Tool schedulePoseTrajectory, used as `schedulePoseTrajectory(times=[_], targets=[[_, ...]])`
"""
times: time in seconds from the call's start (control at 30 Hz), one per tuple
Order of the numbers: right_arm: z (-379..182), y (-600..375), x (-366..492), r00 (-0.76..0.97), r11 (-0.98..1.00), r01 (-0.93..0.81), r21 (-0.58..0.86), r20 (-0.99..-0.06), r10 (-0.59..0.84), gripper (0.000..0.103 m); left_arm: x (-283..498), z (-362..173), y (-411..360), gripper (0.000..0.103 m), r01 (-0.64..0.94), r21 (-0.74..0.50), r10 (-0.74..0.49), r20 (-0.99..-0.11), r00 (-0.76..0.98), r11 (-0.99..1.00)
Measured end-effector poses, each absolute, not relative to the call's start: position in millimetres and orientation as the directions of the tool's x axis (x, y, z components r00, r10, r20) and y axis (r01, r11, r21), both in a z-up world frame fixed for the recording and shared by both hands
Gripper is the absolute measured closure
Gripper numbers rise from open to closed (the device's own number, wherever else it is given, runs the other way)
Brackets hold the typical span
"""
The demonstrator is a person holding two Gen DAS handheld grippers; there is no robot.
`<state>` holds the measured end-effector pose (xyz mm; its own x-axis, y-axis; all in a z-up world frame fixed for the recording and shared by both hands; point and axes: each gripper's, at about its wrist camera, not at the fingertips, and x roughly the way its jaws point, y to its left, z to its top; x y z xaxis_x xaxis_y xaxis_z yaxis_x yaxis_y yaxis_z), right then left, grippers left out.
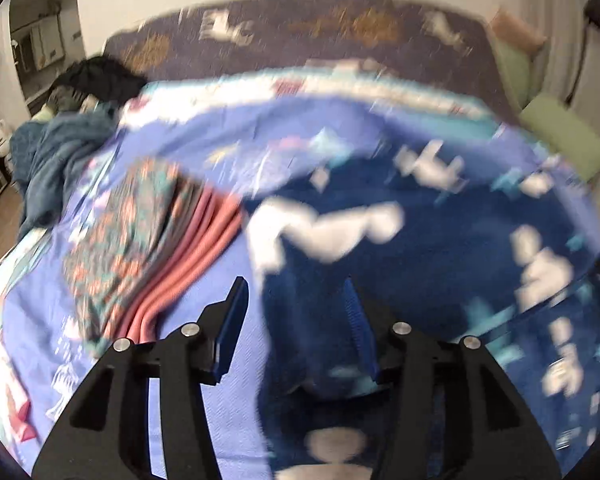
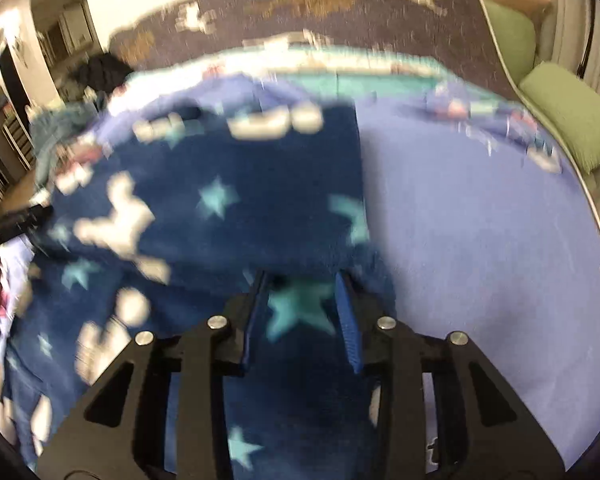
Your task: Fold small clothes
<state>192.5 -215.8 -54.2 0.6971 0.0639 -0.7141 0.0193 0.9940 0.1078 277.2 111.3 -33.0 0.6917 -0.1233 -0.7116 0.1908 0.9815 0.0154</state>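
I am looking down at a wide bed (image 1: 228, 400) covered by a pale blue printed sheet, both views smeared by motion blur. Along its far side runs a dark patterned blanket (image 1: 300, 32), with green pillows (image 1: 564, 136) at the right edge. Spread over the middle of the bed lies the garment I am working on, a dark blue fleece piece (image 2: 260, 208) printed with white shapes and teal stars (its exact cut is too blurred to name). To its left, in the left view, sits a stack of folded clothes (image 1: 140, 240), a floral piece on top and pink cloth beneath. A heap of teal and black laundry (image 1: 60, 152) rests at the bed's far left corner.

My left gripper (image 1: 296, 320) has its jaws spread wide, one finger over bare sheet, the other over the fleece edge. My right gripper (image 2: 304, 312) is also parted, jaws straddling a fold of the fleece with a teal star between them; I cannot tell whether they touch it.
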Motion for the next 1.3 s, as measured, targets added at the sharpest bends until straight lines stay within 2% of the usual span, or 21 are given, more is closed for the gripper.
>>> schedulePoseTrajectory(times=[0.1, 0.23, 0.27, 0.33, 0.37, 0.4, 0.5, 0.6, 0.67, 0.83, 0.93, 1.13, 1.3], targets=[[-28.0, -210.8, 206.9, 0.743, 0.991, -0.023, 0.130, -0.661, 0.104, 0.065, 277.6, -7.2, 97.3, 0.052, 0.229, -0.021, -0.187, -0.654, 0.734, 0.973], [-25.6, -209.4, 244.4, 0.760, 0.975, -0.056, 0.214, -0.624, 0.181, 0.064, 304.2, -25.6, 74.0, 0.052, 0.253, -0.049, -0.215, -0.693, 0.688, 0.966], [-36.2, -208.6, 257.1, 0.747, 0.981, -0.039, 0.190, -0.646, 0.155, 0.060, 314.3, -46.1, 67.3, 0.052, 0.244, -0.008, -0.173, -0.728, 0.663, 0.970], [-83.5, -207.9, 285.4, 0.646, 0.997, 0.080, 0.008, -0.762, -0.046, 0.052, 324.6, -90.1, 60.7, 0.049, 0.227, 0.056, -0.102, -0.771, 0.629, 0.972], [-103.8, -211.0, 290.6, 0.632, 0.996, 0.090, -0.014, -0.772, -0.068, 0.051, 318.4, -95.7, 59.0, 0.049, 0.235, 0.069, -0.110, -0.735, 0.670, 0.970], [-105.1, -214.1, 286.1, 0.668, 0.996, 0.093, 0.006, -0.742, -0.058, 0.051, 314.2, -90.5, 56.6, 0.049, 0.232, 0.089, -0.096, -0.727, 0.680, 0.969], [-99.8, -215.0, 285.9, 0.655, 0.994, 0.111, 0.020, -0.754, -0.058, 0.050, 311.4, -88.9, 54.4, 0.049, 0.233, 0.114, -0.079, -0.727, 0.682, 0.966], [-95.0, -218.5, 277.5, 0.671, 0.992, 0.117, 0.052, -0.740, -0.041, 0.050, 308.3, -81.5, 62.0, 0.049, 0.228, 0.080, -0.100, -0.726, 0.680, 0.970], [-87.0, -223.5, 258.2, 0.672, 0.986, 0.146, 0.086, -0.740, -0.035, 0.049, 294.3, -70.3, 71.1, 0.049, 0.223, 0.059, -0.114, -0.721, 0.684, 0.973], [-66.1, -229.7, 181.4, 0.671, 0.989, 0.090, 0.115, -0.741, 0.025, 0.046, 226.3, -49.8, 94.4, 0.033, 0.278, 0.067, -0.161, -0.676, 0.719, 0.958], [-65.0, -231.8, 136.9, 0.665, 0.988, 0.087, 0.127, -0.746, 0.037, 0.046, 186.5, -49.4, 108.2, 0.029, 0.283, 0.075, -0.161, -0.671, 0.724, 0.956], [-62.7, -220.0, 60.9, 0.676, 0.968, 0.072, 0.242, -0.725, 0.131, 0.046, 116.9, -50.0, 123.6, 0.028, 0.290, 0.051, -0.184, -0.668, 0.721, 0.956], [-48.7, -161.3, 4.7, 0.659, 0.943, -0.156, 0.293, -0.680, 0.321, 0.054, 64.7, -39.1, 125.5, 0.028, 0.327, 0.075, -0.215, -0.614, 0.760, 0.942]])
